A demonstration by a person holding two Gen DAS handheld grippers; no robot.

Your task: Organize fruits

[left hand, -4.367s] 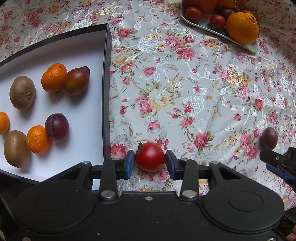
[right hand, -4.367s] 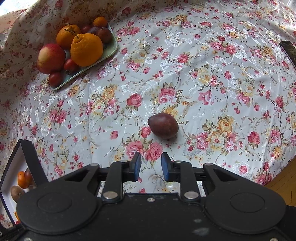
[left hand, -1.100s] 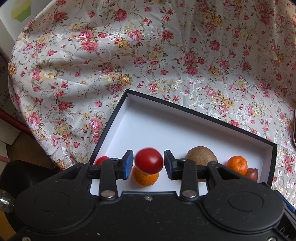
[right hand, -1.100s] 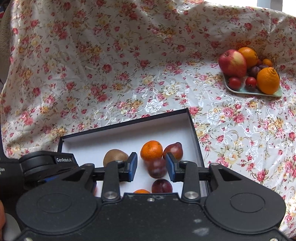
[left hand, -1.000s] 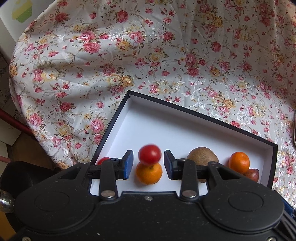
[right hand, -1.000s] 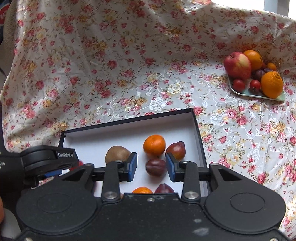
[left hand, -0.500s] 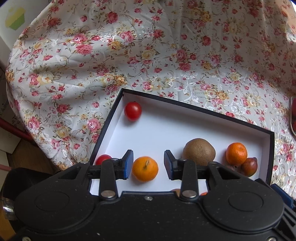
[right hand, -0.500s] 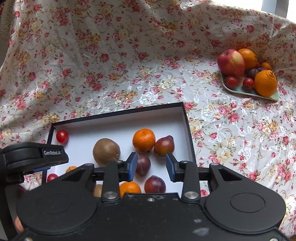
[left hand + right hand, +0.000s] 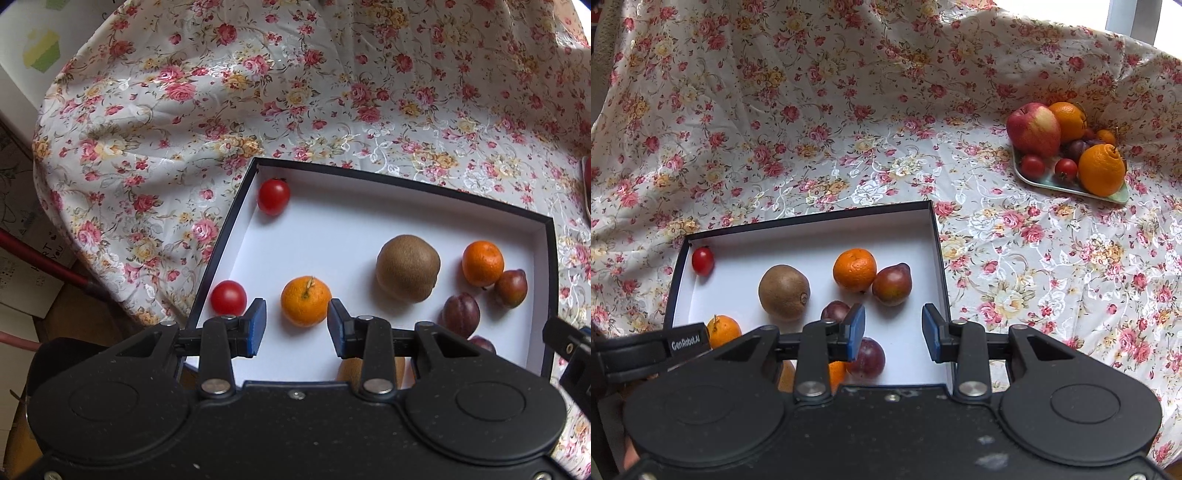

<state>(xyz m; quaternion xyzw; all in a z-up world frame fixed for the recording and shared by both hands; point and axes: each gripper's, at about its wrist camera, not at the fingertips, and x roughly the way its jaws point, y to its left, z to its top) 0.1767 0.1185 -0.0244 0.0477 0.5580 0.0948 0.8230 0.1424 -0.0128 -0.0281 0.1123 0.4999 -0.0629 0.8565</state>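
- While both grippers hover over the box (image 9: 938, 236), neither holds anything: the left gripper (image 9: 295, 328) has its jaws apart, and the right gripper (image 9: 893, 332) is likewise spread and empty.
- Box: black-walled, white inside, lying on the flowered cloth (image 9: 812, 110) that covers the worktop.
- Contents seen from the left wrist view: a cherry tomato (image 9: 273, 196) in the far corner, touching or nearly touching the wall; a second tomato (image 9: 228, 297) by the near left wall; a mandarin (image 9: 306, 301) directly ahead of the left jaws; a kiwi (image 9: 408, 267); another mandarin (image 9: 482, 263) touching a reddish plum (image 9: 511, 283); a dark plum (image 9: 461, 310) close by.
- Plate (image 9: 1052, 182): well apart from the box, still heaped with an apple (image 9: 1033, 129), oranges, tomatoes and dark plums, so the sorting appears unfinished.
- Risk 1: the round fruit sits loose on a smooth floor; a nudge from a descending finger would likely send it rolling out of its group.
- Risk 2: the two grippers are near each other over the box, so a careless withdrawal could make them collide.
- Risk 3: the heap on the plate may topple if a lower fruit is pulled first.
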